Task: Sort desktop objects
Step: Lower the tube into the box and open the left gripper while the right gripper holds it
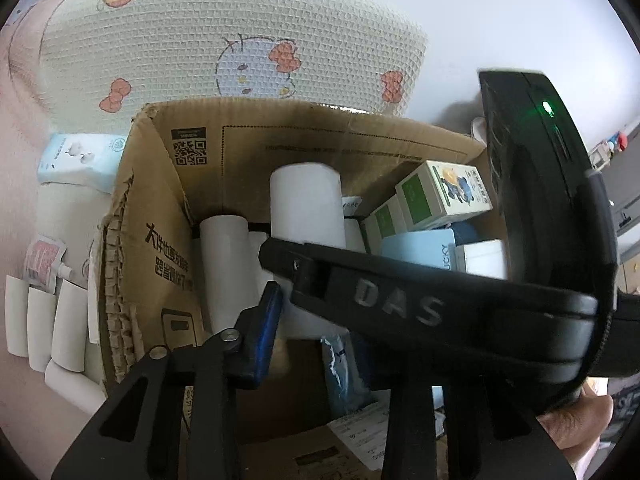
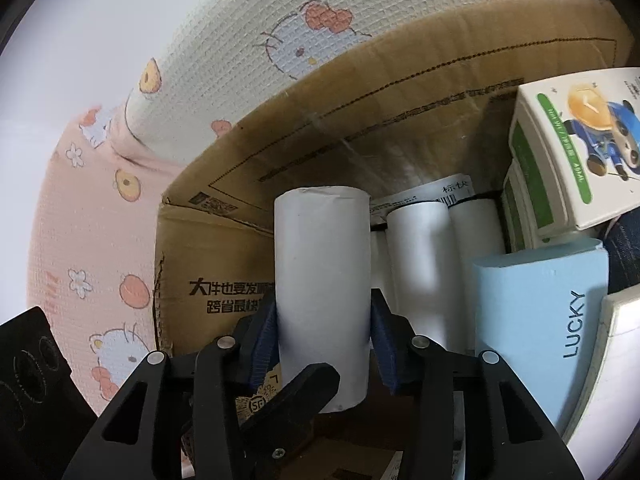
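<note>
My right gripper (image 2: 323, 332) is shut on a white paper roll (image 2: 322, 280) and holds it upright inside an open cardboard box (image 2: 224, 272). The roll also shows in the left wrist view (image 1: 306, 204), above the right gripper's black body (image 1: 420, 308). More white rolls (image 2: 420, 264) stand behind it in the box. Of my left gripper only the left blue-padded finger (image 1: 264, 332) shows, over the box's near side; the right finger is hidden behind the right gripper, and nothing shows between them.
The box also holds green-and-white cartons (image 2: 568, 152), a light blue "LUCKY" box (image 2: 552, 328) and a white box (image 1: 484, 258). Several white rolls (image 1: 52, 328), a sachet (image 1: 42, 260) and a tissue pack (image 1: 80, 160) lie left of the box. A patterned cushion (image 1: 224, 36) stands behind.
</note>
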Demonstrator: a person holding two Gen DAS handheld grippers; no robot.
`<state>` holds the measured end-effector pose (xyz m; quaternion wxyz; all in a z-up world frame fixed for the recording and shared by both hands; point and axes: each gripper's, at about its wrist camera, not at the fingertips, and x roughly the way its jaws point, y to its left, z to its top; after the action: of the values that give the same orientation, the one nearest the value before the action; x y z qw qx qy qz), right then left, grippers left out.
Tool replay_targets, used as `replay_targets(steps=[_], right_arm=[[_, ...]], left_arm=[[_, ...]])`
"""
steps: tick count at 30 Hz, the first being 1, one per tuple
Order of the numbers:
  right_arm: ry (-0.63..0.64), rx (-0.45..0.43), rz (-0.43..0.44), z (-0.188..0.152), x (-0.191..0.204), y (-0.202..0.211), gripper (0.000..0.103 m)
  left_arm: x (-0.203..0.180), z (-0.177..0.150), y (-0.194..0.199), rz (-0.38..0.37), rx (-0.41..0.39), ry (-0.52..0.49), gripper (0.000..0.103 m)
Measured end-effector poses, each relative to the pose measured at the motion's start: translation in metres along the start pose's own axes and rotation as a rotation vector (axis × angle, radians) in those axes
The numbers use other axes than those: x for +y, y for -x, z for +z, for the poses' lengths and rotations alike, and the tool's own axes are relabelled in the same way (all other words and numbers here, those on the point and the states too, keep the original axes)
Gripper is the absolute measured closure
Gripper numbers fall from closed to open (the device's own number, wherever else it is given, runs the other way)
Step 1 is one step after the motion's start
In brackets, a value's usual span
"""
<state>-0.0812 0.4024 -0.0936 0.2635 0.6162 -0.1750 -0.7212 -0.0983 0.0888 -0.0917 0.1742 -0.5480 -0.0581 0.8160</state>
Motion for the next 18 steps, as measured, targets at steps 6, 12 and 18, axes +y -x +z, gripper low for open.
replay_targets(steps=[6, 12, 18], right_arm=[[0.049, -0.008, -0.084, 0.005, 0.011, -0.008, 0.062], [0.060, -0.004, -0.103, 0.005, 0.011, -0.009, 0.062], [0.089, -0.020, -0.146, 0.002, 0.008, 0.000, 0.062]], left_arm=[[0.002, -0.009, 0.028, 0.084, -0.046, -0.064, 0.074], [0.024, -0.008, 0.042, 0.048, -0.101, -0.020, 0.097], [0.041, -0.009, 0.063, 0.004, -0.144, 0.022, 0.098]])
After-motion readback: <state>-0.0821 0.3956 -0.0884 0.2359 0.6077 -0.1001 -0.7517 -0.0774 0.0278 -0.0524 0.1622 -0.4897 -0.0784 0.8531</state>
